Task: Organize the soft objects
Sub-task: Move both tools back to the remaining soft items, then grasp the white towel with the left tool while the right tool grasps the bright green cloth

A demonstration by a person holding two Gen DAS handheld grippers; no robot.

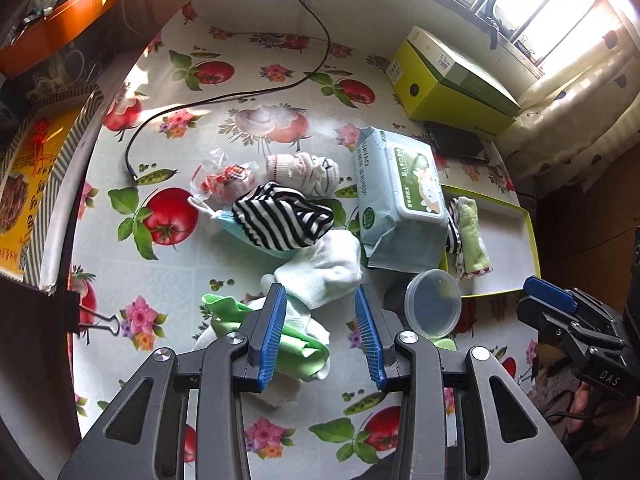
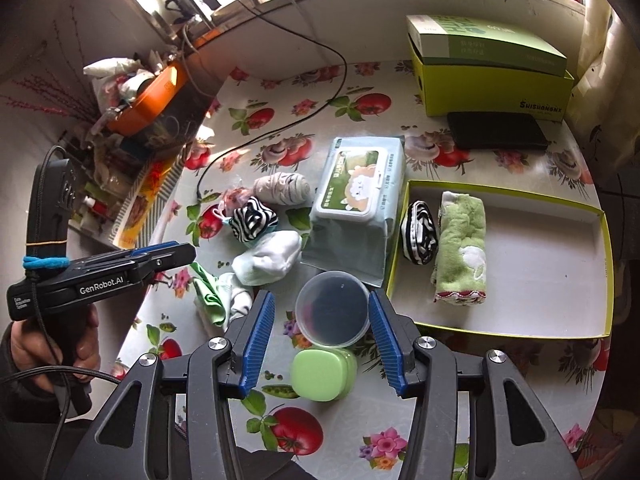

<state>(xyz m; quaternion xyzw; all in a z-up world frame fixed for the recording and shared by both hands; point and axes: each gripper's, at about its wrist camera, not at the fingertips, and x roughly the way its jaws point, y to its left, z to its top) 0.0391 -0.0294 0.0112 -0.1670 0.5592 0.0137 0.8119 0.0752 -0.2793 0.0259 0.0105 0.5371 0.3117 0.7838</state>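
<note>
Left tongs (image 1: 321,330) released above white sock (image 1: 320,276); right tongs (image 2: 322,340) released over lidded round container (image 2: 333,308); green towel (image 2: 462,248) inside tray (image 2: 520,330).

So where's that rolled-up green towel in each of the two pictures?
Left wrist view: green towel at right of centre, inside the yellow-rimmed tray.
Right wrist view: green towel right of centre, in the same tray.
Shared landmark: wipes pack beside the tray.
</note>
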